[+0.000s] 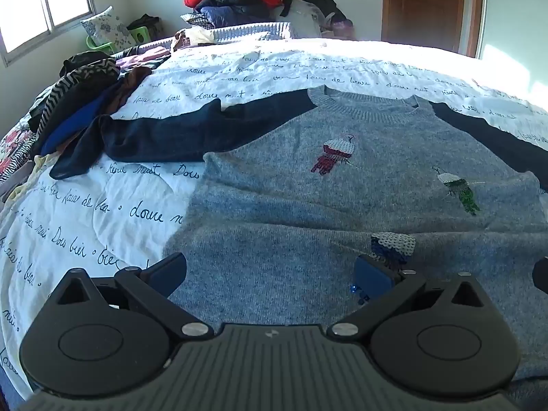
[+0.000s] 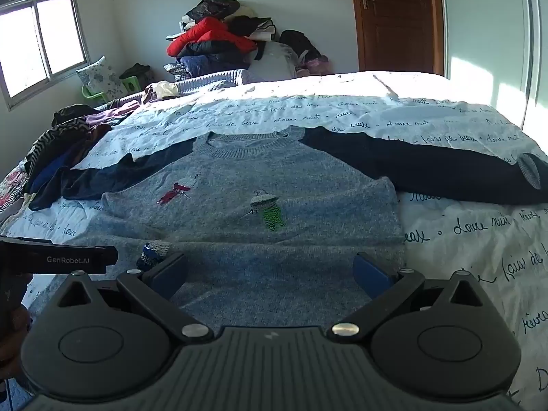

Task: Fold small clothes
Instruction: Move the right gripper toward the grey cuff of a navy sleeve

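A grey knit sweater (image 1: 308, 185) with dark navy sleeves lies face up and spread flat on the bed, neck toward the far side. Sequin figures in red, green and blue decorate its front. One navy sleeve (image 1: 161, 137) stretches left, the other (image 2: 428, 171) right. My left gripper (image 1: 270, 274) hovers open over the sweater's lower left part, nothing between its blue pads. My right gripper (image 2: 270, 270) stands open over the sweater (image 2: 257, 205) near its lower right part, also holding nothing. The left gripper's body (image 2: 61, 260) shows at the left edge of the right wrist view.
The white bedcover (image 1: 102, 212) carries black script. A heap of dark and striped clothes (image 1: 78, 102) lies at the bed's left edge. More clothes with a red jacket (image 2: 209, 37) pile up beyond the bed. A wooden door (image 2: 397, 17) is at the back right.
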